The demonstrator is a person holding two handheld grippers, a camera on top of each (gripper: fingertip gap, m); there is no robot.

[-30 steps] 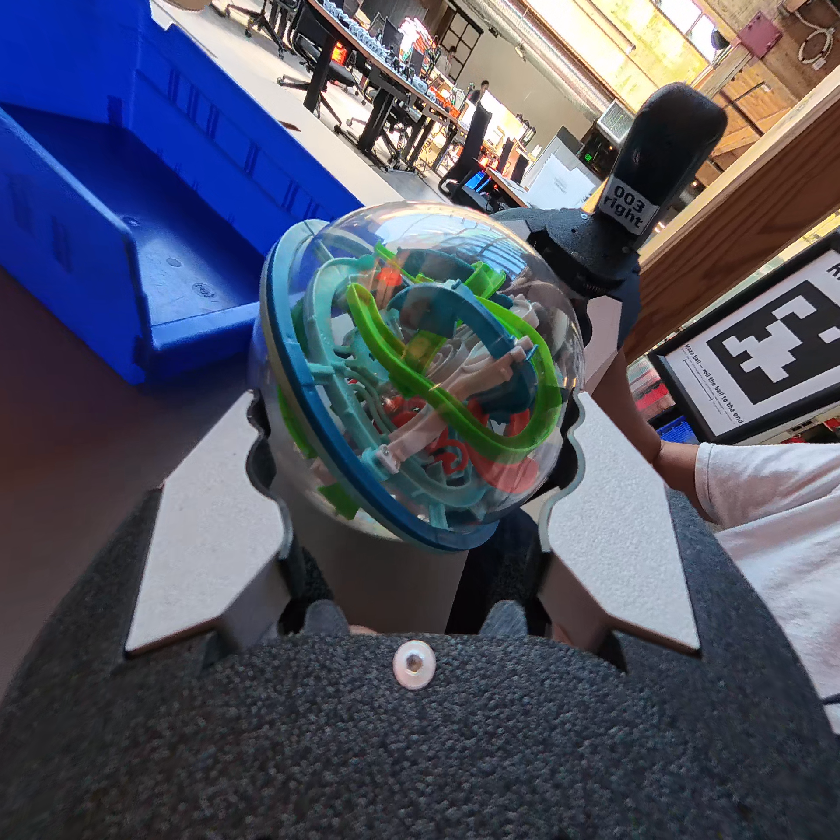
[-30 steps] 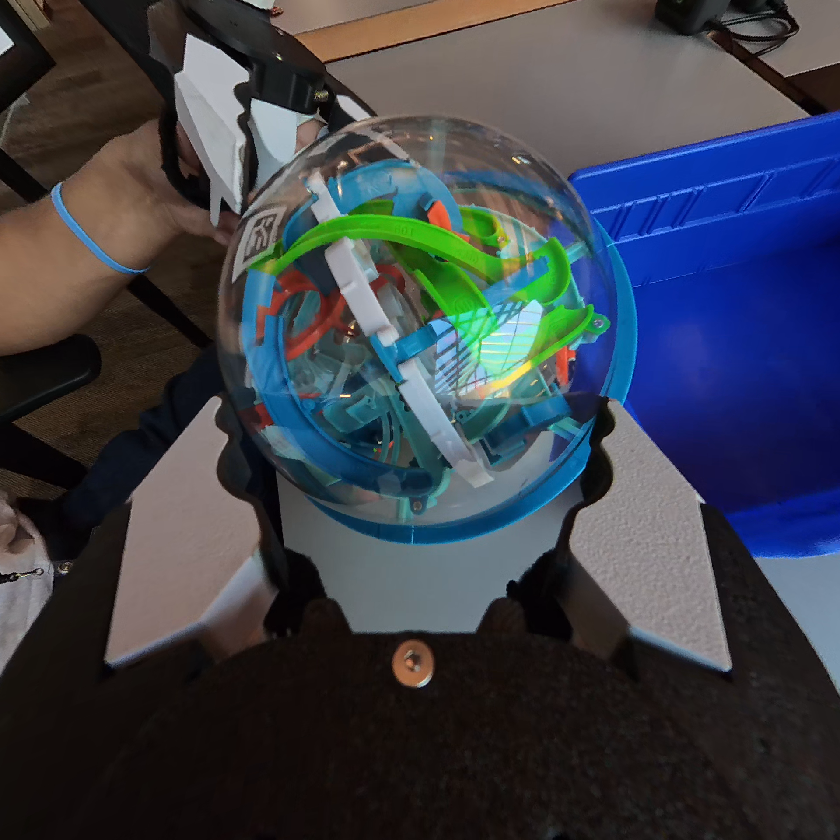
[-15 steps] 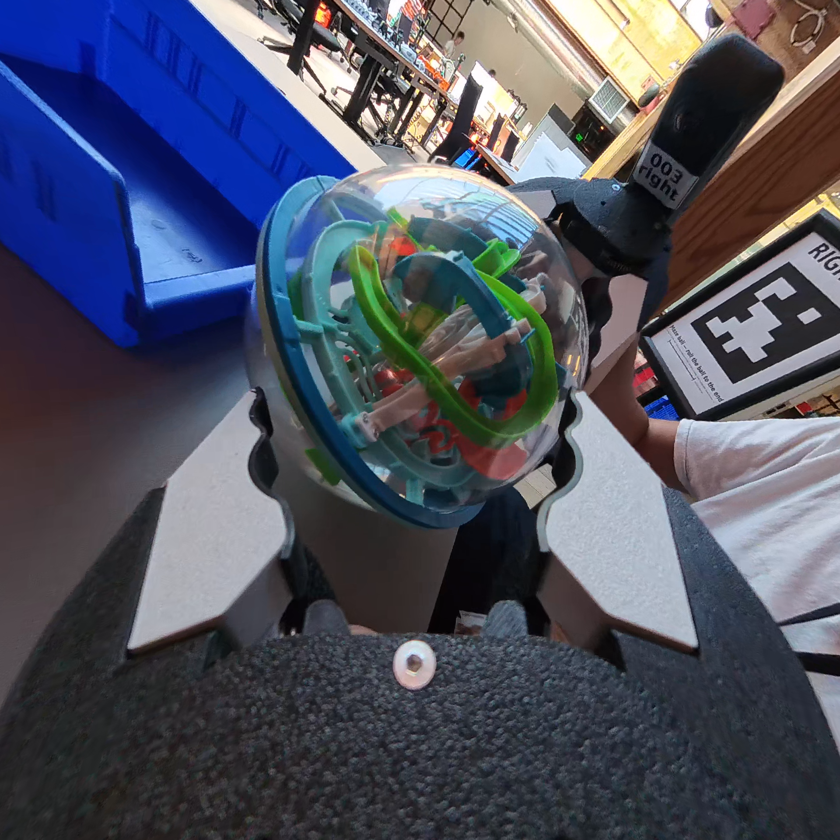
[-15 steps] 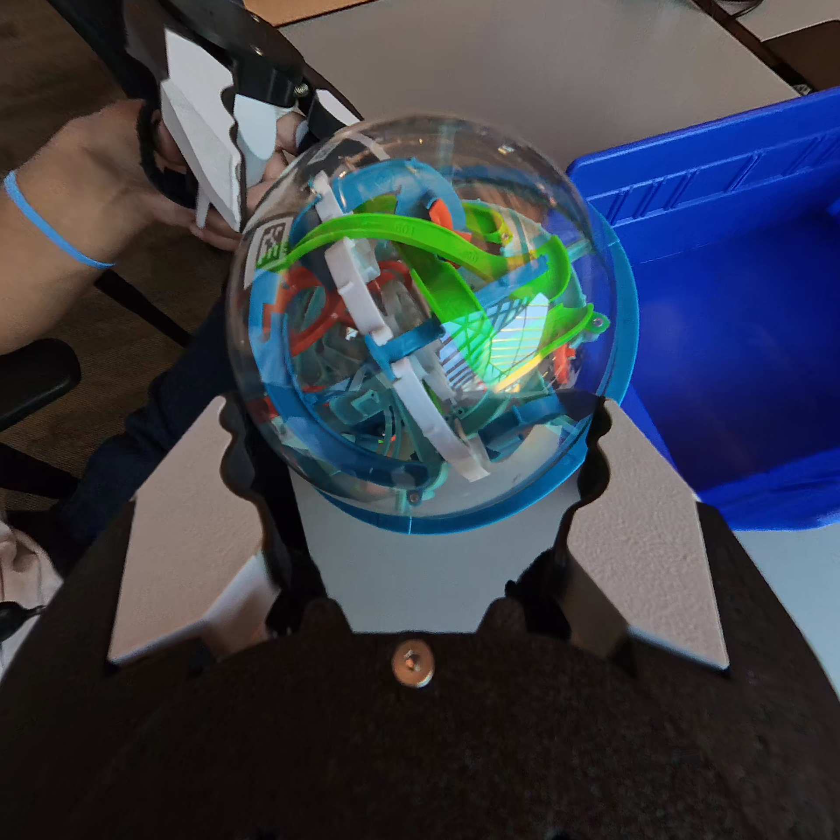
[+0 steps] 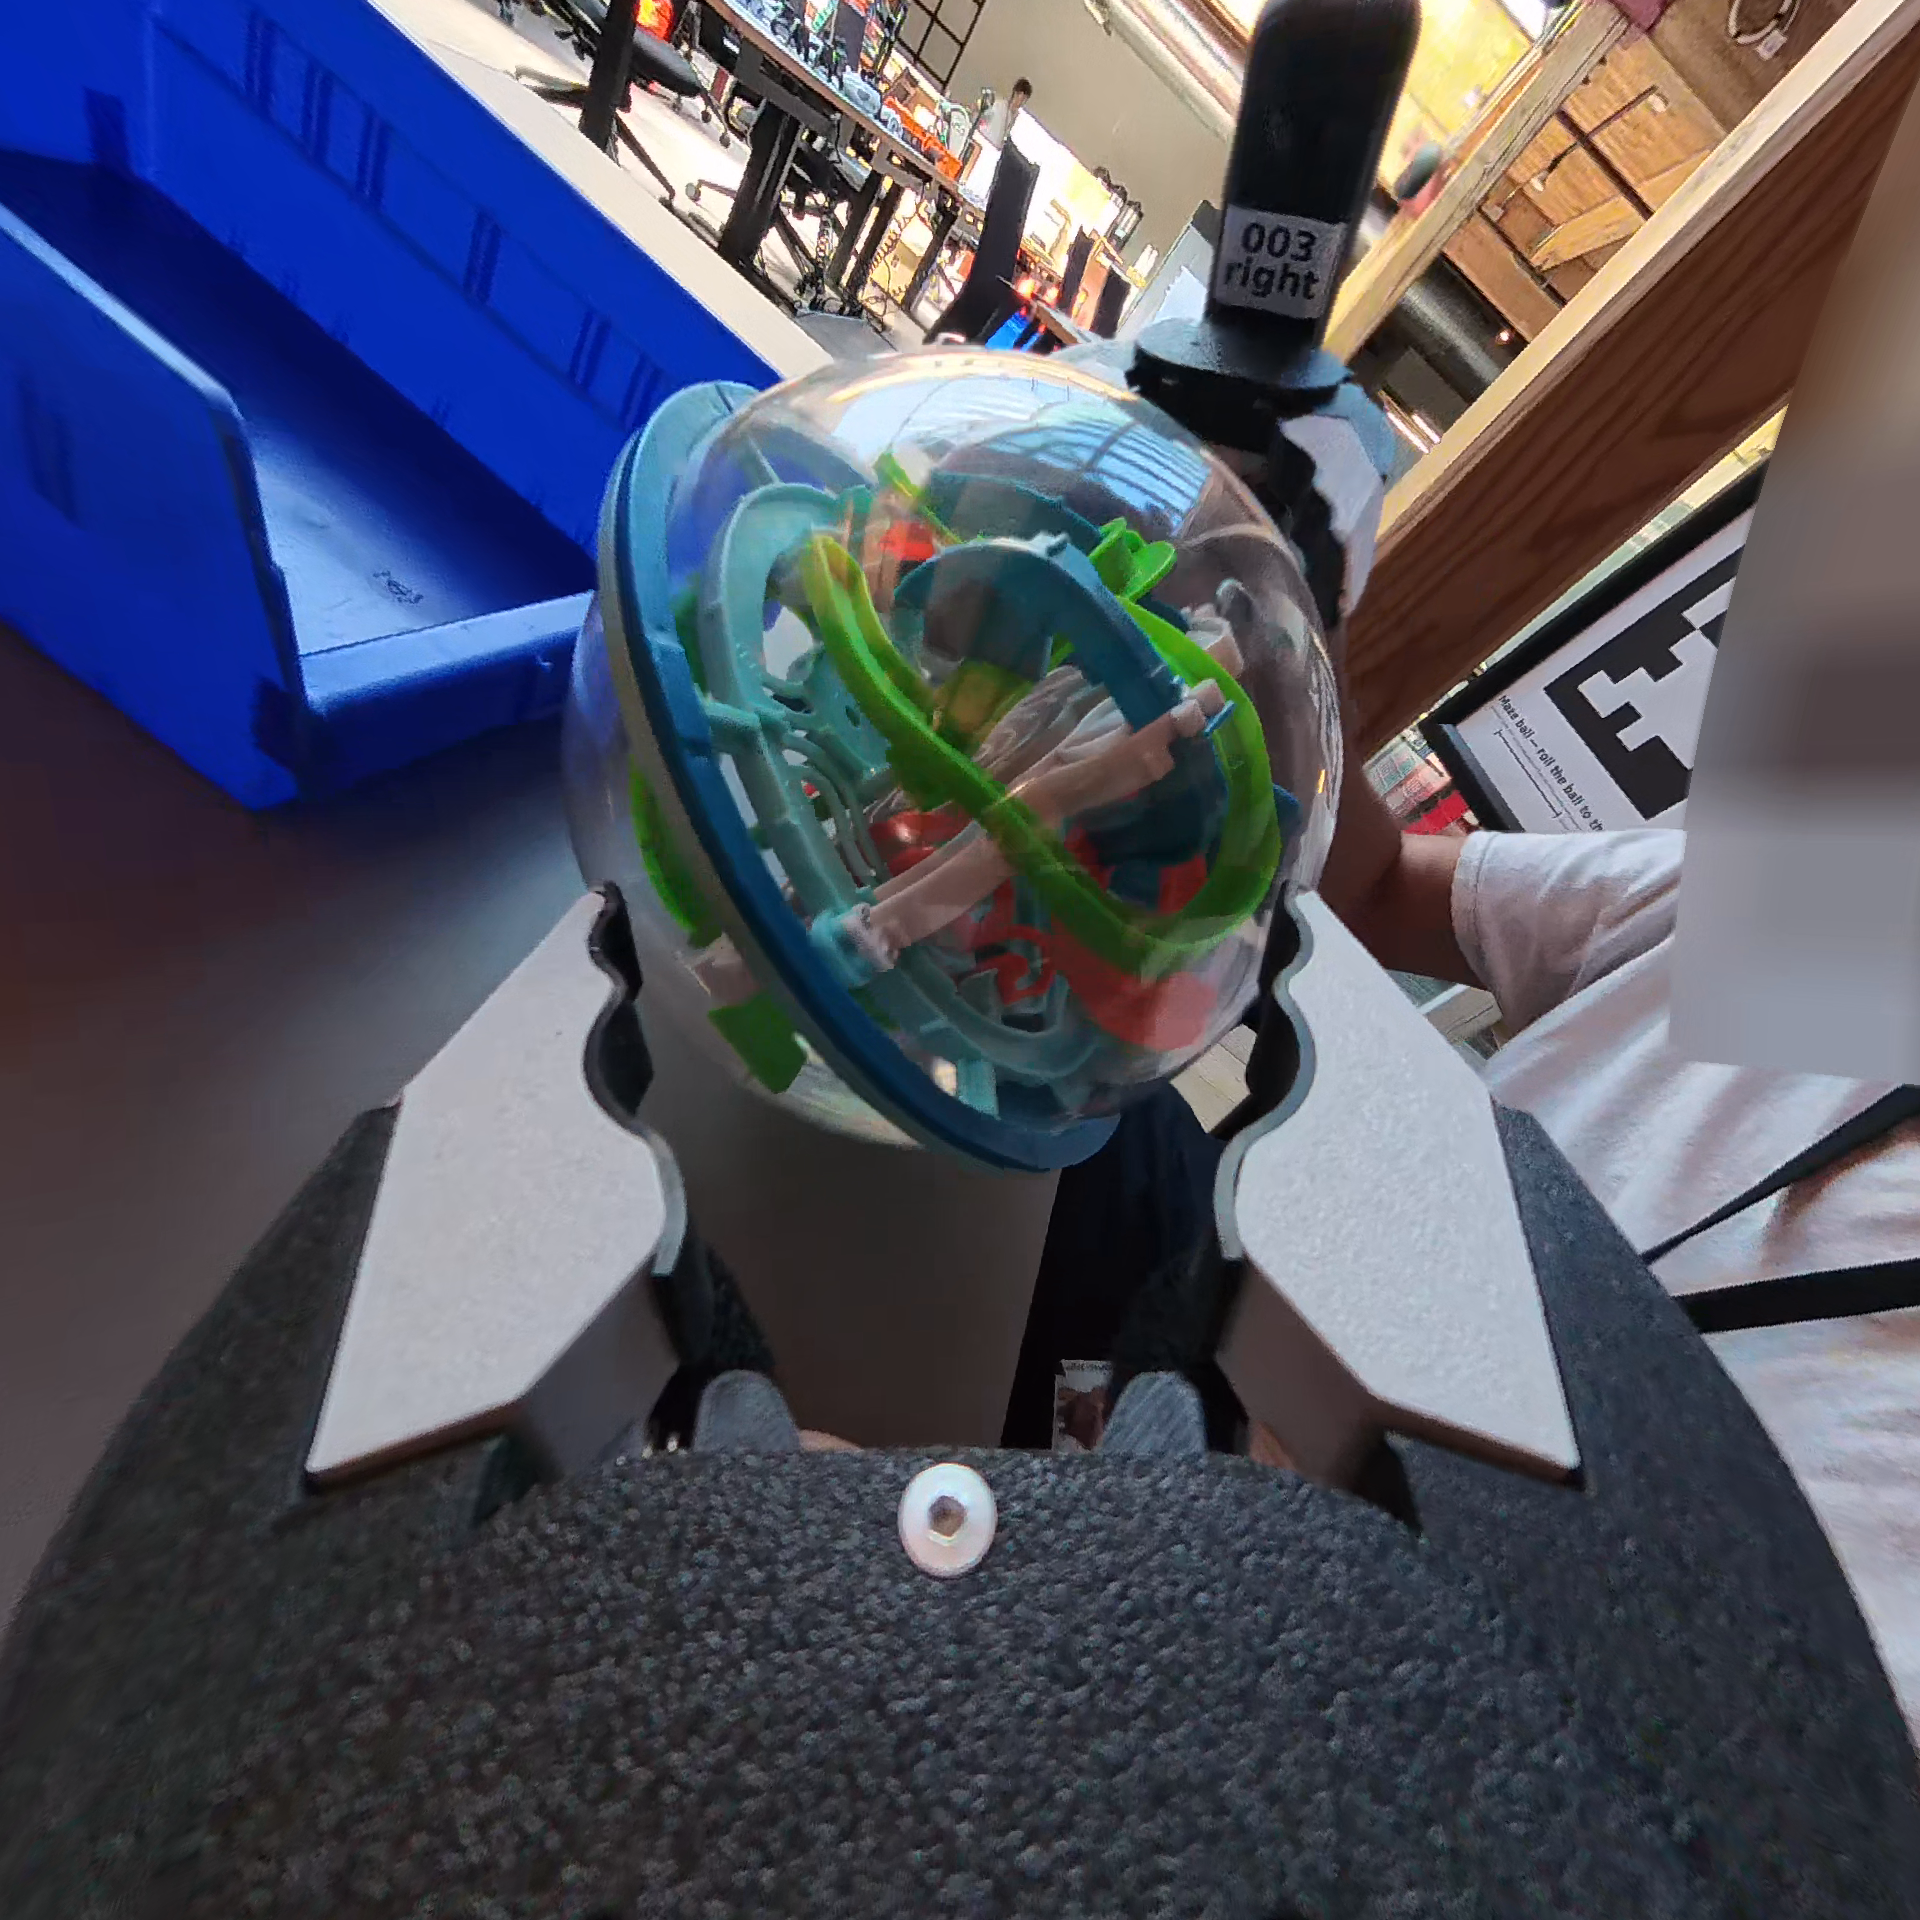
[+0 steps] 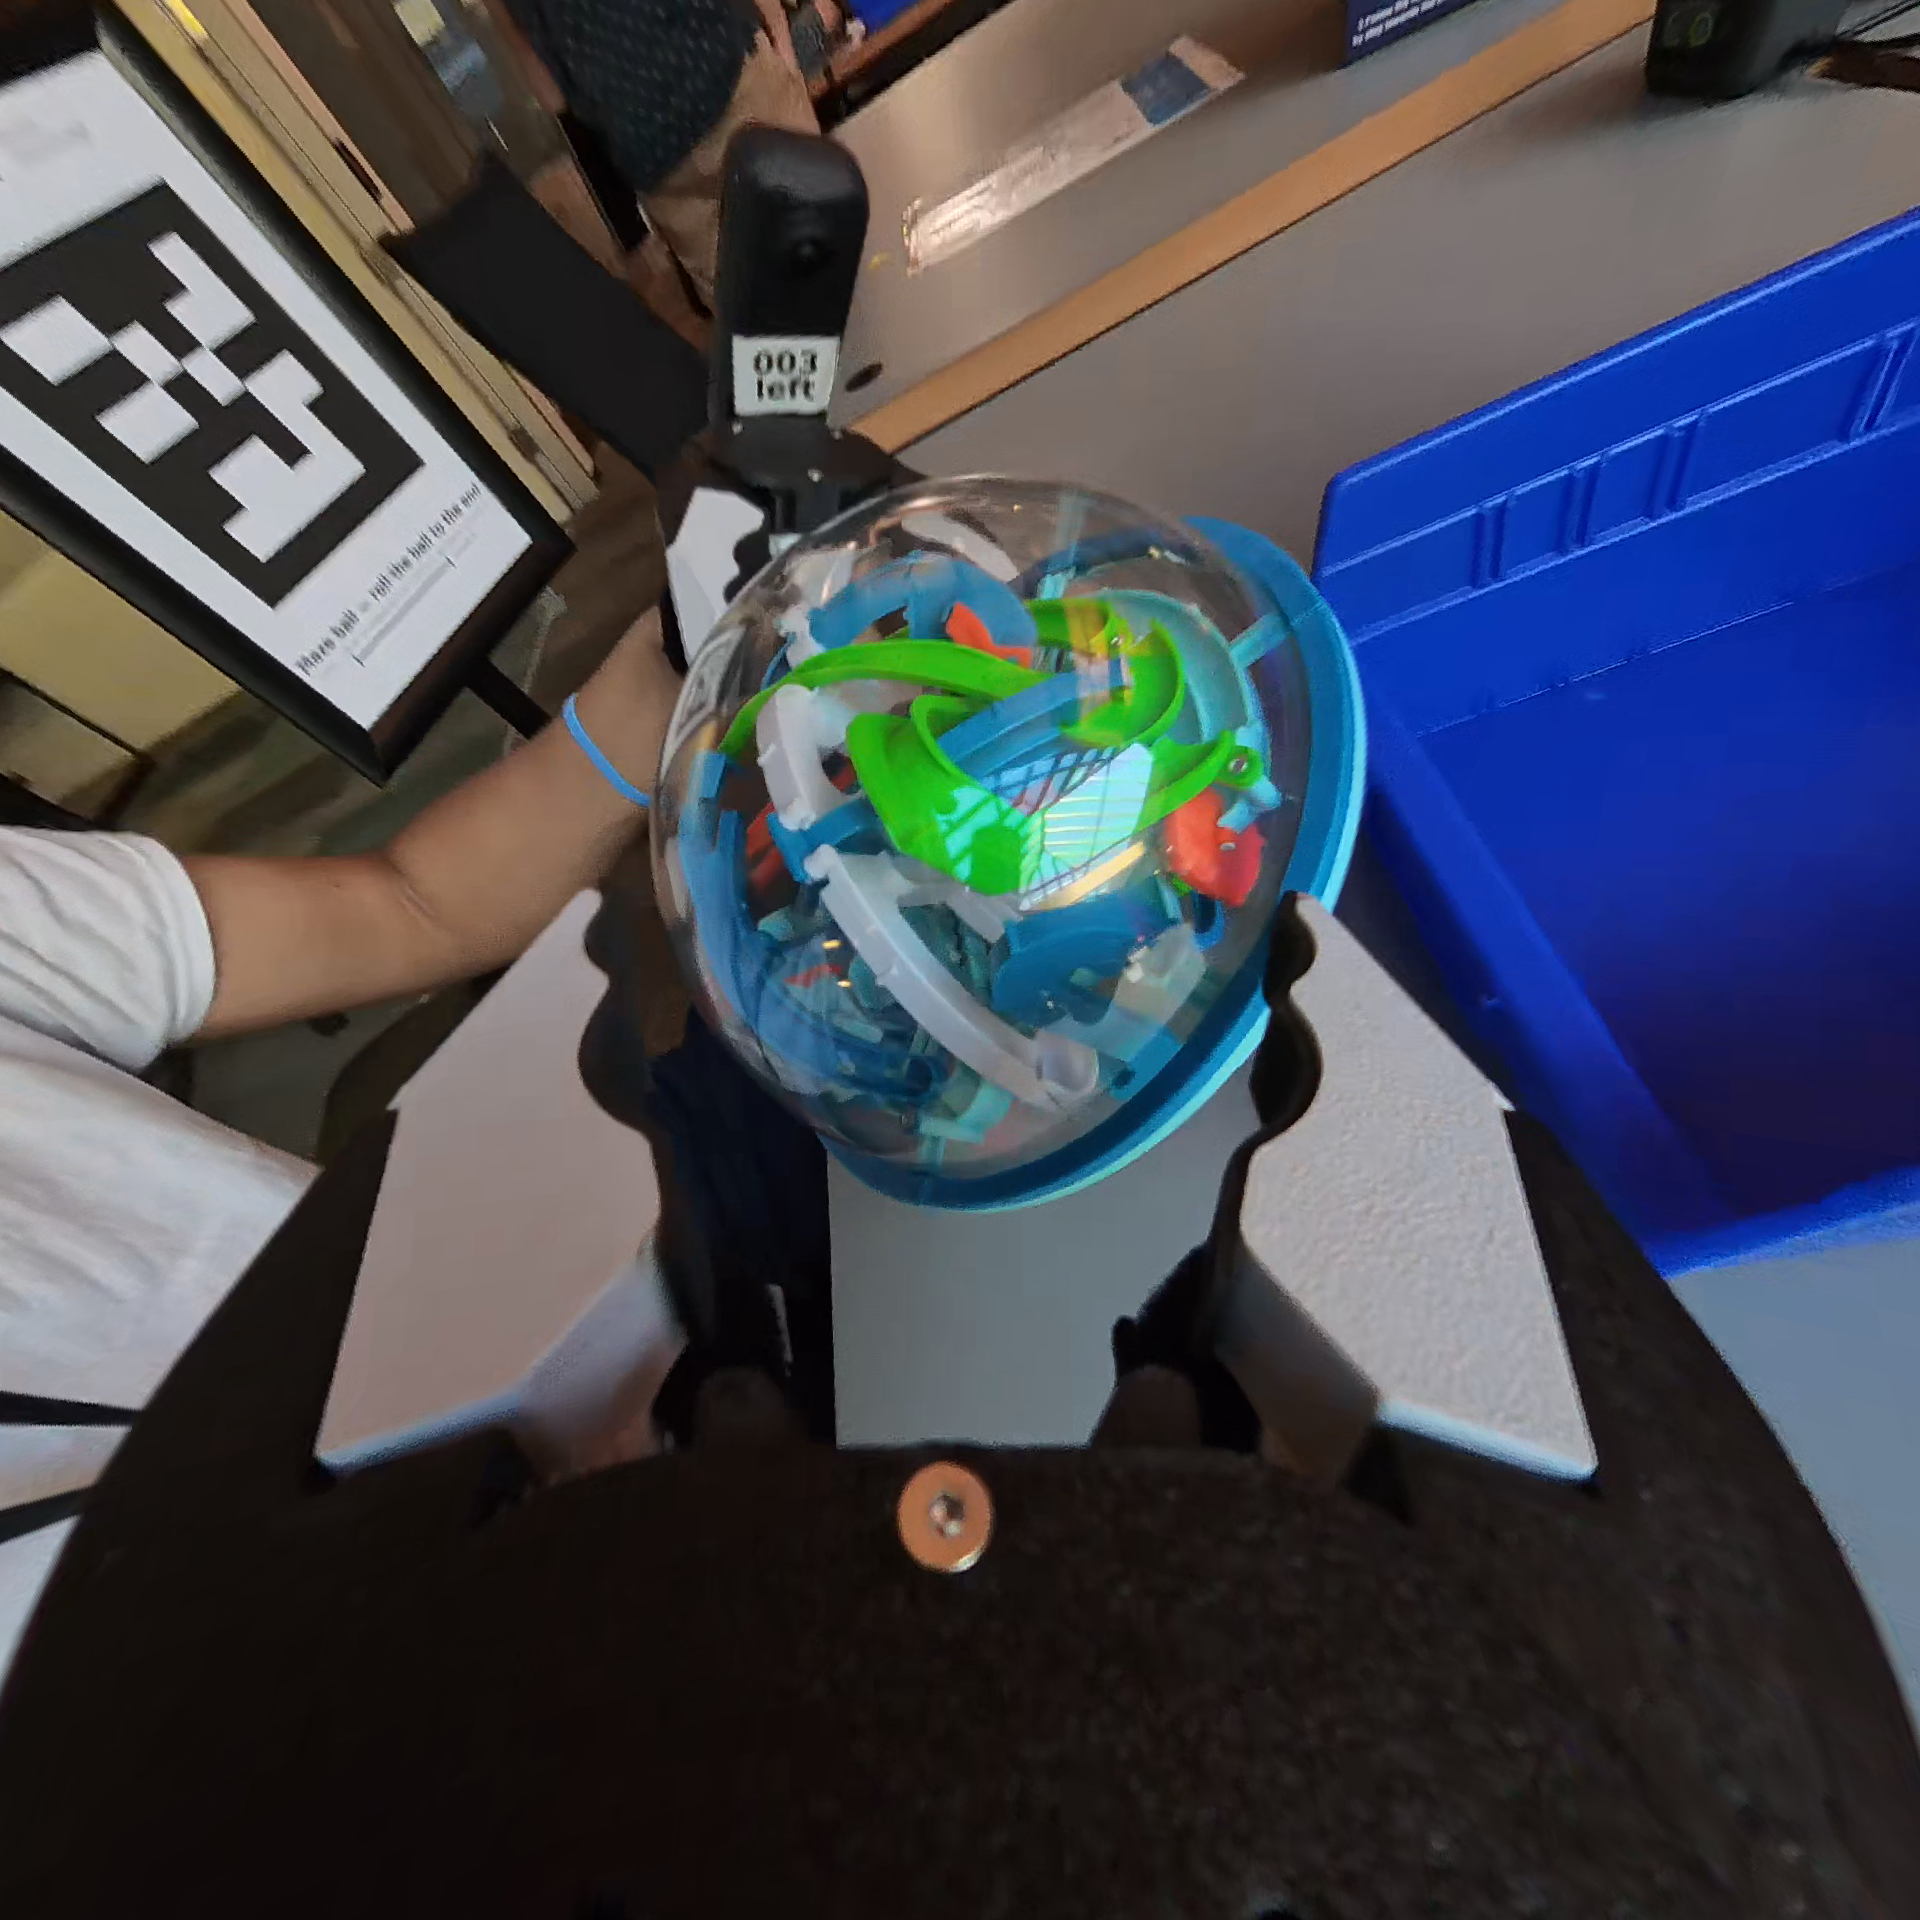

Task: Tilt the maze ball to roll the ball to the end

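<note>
**Two claws, one sphere, and a slow roll to make**

The maze ball (image 5: pixel 945 748) is up off the grey table (image 6: pixel 1351 343), carried in the air just in front of the blue bin (image 6: pixel 1662 831). It sits between both tools at once. The left gripper (image 5: pixel 945 935) has its fingers spread wide around the clear shell, black pads against the left and right flanks. The right gripper (image 6: pixel 945 935) comes in from the opposite side, equally wide, its pads hugging the shell just below the blue equator ring (image 6: pixel 1320 831). From here both look like real grips, though the smooth dome gives the pads little to bite on.

The small ball inside I cannot pick out among the green, white and teal tracks (image 5: pixel 1039 810); parts of the view are smeared with motion.

To do this step well, I would say the two hands should turn as one, about a shared axis, so neither claw twists the shell out of the other's hold. Small, slow tilts seem best, pausing to let the ball settle on its track. Keep the squeeze even, and stay over the table, since a slip could let the sphere drop.
</note>
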